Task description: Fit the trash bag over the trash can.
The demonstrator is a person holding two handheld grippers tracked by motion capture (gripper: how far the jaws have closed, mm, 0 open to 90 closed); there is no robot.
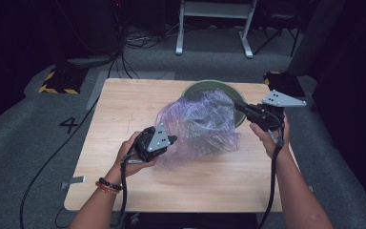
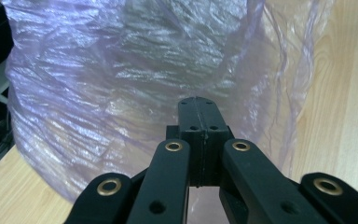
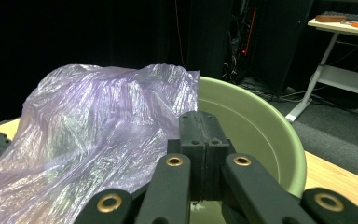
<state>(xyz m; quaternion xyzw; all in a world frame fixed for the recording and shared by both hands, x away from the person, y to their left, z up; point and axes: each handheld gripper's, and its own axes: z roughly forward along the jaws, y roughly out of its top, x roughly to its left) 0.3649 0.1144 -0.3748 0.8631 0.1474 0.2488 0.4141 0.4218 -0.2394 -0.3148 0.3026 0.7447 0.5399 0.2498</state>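
Thin, light, slippery purple plastic bag (image 1: 200,125) billowed on the surface (image 1: 124,109) against the green basin (image 1: 240,102), best pinched at edges, left tool (image 1: 170,140) and right tool (image 1: 238,105) both clamped on its film.

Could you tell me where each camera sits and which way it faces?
High view: above the person's side, looking forward and down on the table; forearms, left gripper, right gripper.
Left gripper view: along its shut jaws at the plastic bag.
Right gripper view: along its jaws toward the green basin.
All share the bag.
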